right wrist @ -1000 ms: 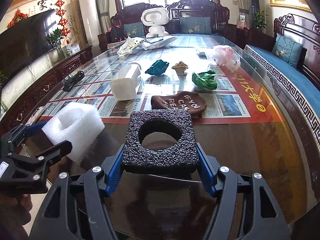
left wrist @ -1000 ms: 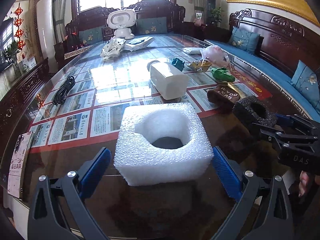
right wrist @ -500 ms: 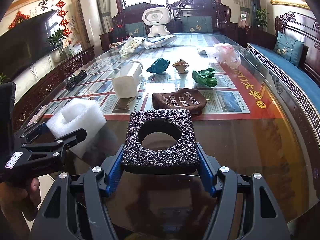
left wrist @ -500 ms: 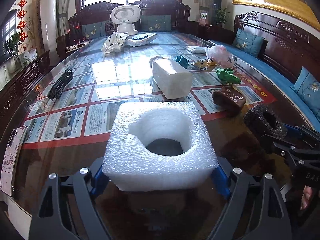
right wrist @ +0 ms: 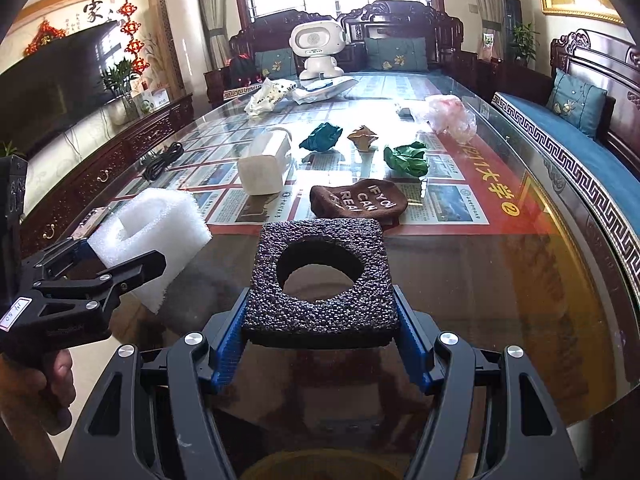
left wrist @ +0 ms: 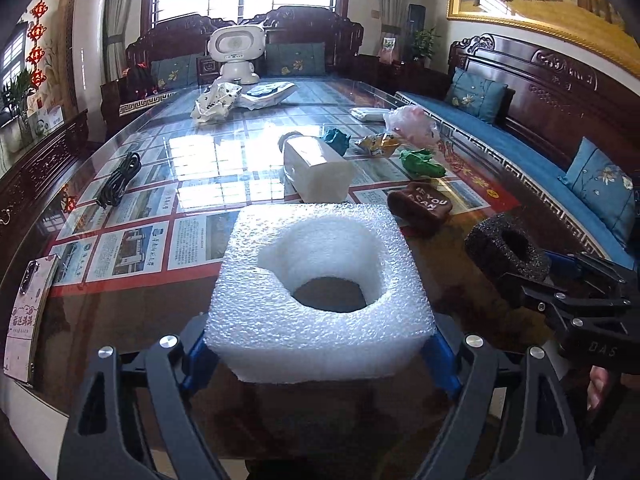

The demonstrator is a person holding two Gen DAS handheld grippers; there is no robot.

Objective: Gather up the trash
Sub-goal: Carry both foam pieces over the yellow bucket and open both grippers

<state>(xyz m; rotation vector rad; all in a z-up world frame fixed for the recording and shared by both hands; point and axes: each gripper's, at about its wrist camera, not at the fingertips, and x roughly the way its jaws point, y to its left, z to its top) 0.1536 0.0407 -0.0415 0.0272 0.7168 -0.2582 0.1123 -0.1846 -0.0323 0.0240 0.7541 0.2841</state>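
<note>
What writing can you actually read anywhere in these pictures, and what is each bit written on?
"IF YOU CAN REA...", rest folded away: brown cloth.
"DAS": body of the right hand-held gripper.
"家": wall scroll.
"大学" and a circled "2": red strip under the table glass.
Handwritten number, unclear: sticker on the left hand-held gripper.
Newspaper pages and phone case: too small to read.

I read "IF YOU CAN REA" on the brown cloth (right wrist: 359, 203), "DAS" on the right tool (left wrist: 600, 347), and "家" on the wall scroll (right wrist: 91, 11).
</note>
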